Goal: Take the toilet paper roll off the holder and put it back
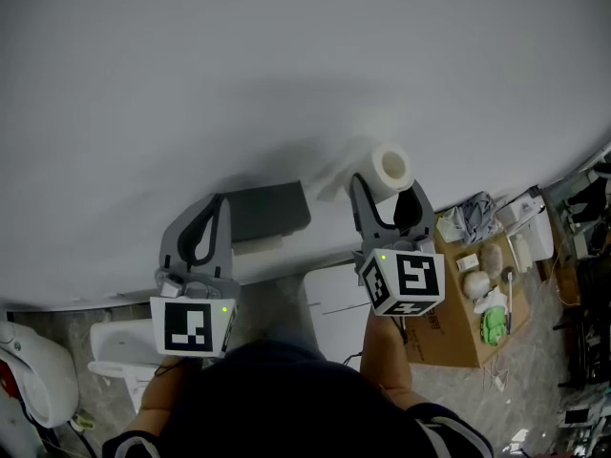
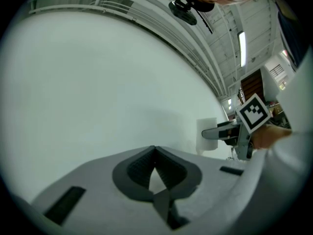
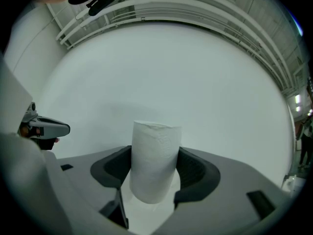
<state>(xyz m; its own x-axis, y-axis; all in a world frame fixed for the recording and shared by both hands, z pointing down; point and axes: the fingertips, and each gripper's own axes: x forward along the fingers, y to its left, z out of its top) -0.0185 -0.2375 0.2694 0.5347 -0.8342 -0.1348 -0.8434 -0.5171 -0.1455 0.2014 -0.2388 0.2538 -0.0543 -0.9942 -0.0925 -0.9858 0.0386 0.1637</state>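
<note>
A: Right claw (image 3: 155, 155), what is it doing?
B: It's gripping the toilet paper roll (image 1: 392, 167). The jaws are pressing on the two curved sides and the roll is sticking out past the tips. Nothing else is touching it.
A: So the roll is sitting off the holder?
B: Yes. The grey holder (image 1: 270, 212) is hanging on the white wall (image 1: 239, 84) to the left of the right claw, apart from the roll and just beside the left claw's tips.
A: Left claw (image 2: 155, 150)?
B: Its jaws are meeting at the tips, gripping nothing, pointing at bare wall.
A: Step in hand?
B: Judging it as the put-back half, since the roll is waiting clear of the holder.
A: How should the person be doing it well?
B: Probably by travelling left toward the holder with the core hole facing the bar, squeezing lightly so the soft roll isn't getting crushed, and letting go only once it's seated. The bar isn't showing clearly, so lining up is the risky bit. The left claw could be steadying the holder.
</note>
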